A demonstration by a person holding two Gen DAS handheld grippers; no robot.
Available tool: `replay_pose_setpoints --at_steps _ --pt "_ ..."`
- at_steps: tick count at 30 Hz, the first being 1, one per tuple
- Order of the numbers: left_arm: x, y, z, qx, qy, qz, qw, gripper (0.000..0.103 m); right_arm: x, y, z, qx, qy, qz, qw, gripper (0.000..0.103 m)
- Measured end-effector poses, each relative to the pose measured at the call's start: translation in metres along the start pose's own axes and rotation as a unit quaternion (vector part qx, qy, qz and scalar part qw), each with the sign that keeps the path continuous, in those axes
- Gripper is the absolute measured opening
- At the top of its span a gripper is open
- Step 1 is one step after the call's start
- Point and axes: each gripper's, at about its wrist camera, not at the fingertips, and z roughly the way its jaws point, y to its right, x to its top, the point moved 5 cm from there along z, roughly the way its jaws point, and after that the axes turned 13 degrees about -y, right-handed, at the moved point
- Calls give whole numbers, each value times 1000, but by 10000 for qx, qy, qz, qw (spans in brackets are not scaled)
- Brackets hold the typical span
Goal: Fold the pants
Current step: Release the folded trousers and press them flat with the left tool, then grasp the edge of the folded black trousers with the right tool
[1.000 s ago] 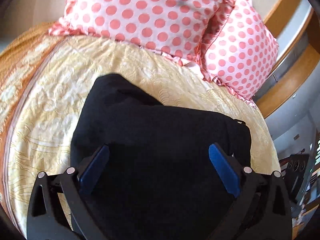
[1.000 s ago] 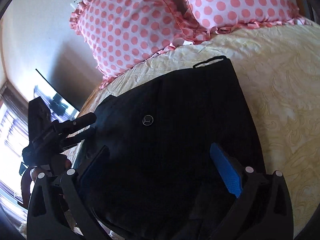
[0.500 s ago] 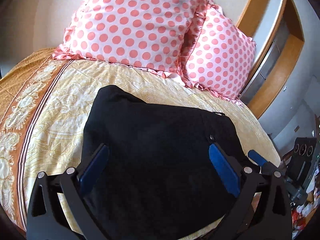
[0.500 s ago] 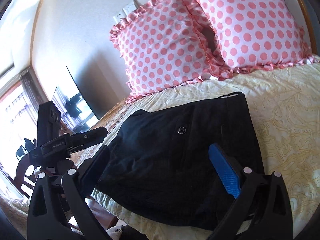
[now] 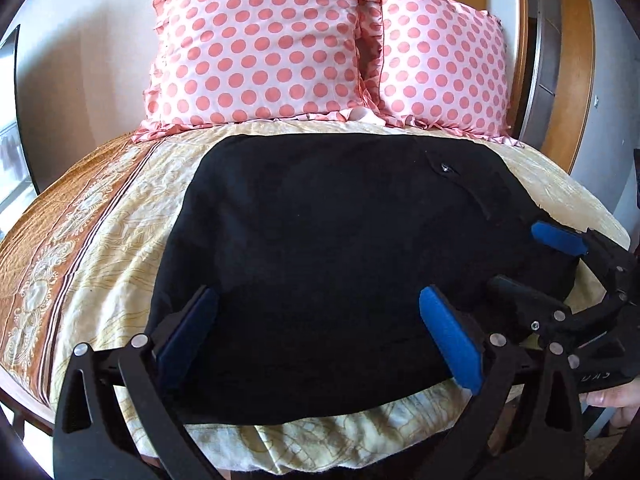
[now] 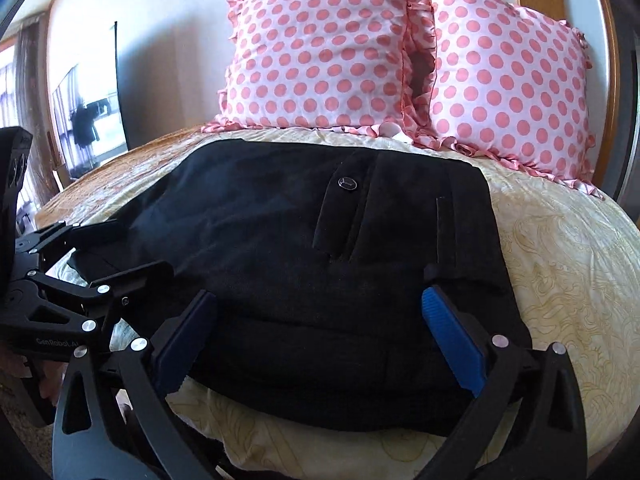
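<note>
Black woven-fabric pants [image 5: 340, 272], folded into one compact rectangle, are seen in the left wrist view lying flat on the cream and gold patterned bedspread [image 5: 100, 248], near the foot edge, probably so that both tools can reach them. The left gripper [image 5: 320, 336] is held just above the near edge with its blue-padded jaws spread wide and nothing between them. The right gripper [image 5: 524, 260] is seen at the pants' right edge, likewise parted and empty. Two pink polka-dot ruffled pillows [image 5: 264, 48] are propped against the wall, well apart from the work. One metal button [image 5: 445, 167] is counted.

In the right wrist view, the pants [image 6: 320, 272] are shown with the pocket flap and button [image 6: 347, 183] uppermost. The right gripper [image 6: 316, 332] is held with jaws wide apart over the near hem, gripping nothing; the left gripper [image 6: 116, 248] is seen beside the left edge, open. Again two pillows [image 6: 320, 56] and one bedspread [image 6: 568, 272] are counted. The fold is judged nearly or fully finished.
</note>
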Motion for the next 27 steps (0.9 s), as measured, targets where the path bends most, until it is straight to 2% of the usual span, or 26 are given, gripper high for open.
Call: replay_pose_setpoints --at_steps 4,5,8,11,15,19,23,27 --pt "-12 2 -21 177 315 -13 9993 101 0 -1 -26 -470 637 33 9969 102" --pt "-15 3 -23 222 361 -10 9991 101 -1 -1 -27 -563 673 43 9961 102" --pt "-27 5 -23 280 442 1 9986 101 -15 -1 -8 -788 342 -6 9963 102" --pt "-30 8 -19 375 486 102 9981 101 -25 -5 -8 -935 596 -153 9937 102" --pt "-26 5 -23 202 421 113 9988 101 -19 -2 -12 -727 418 -179 9963 102" --pt "-18 -5 -34 94 483 2 9988 101 -11 8 -34 -497 692 -48 9964 102" --pt "-3 -18 -39 126 530 -129 9984 101 5 35 -43 -48 566 413 9975 102" --pt "12 -29 -31 -29 267 -255 9993 101 23 69 -39 576 277 981 9931 102"
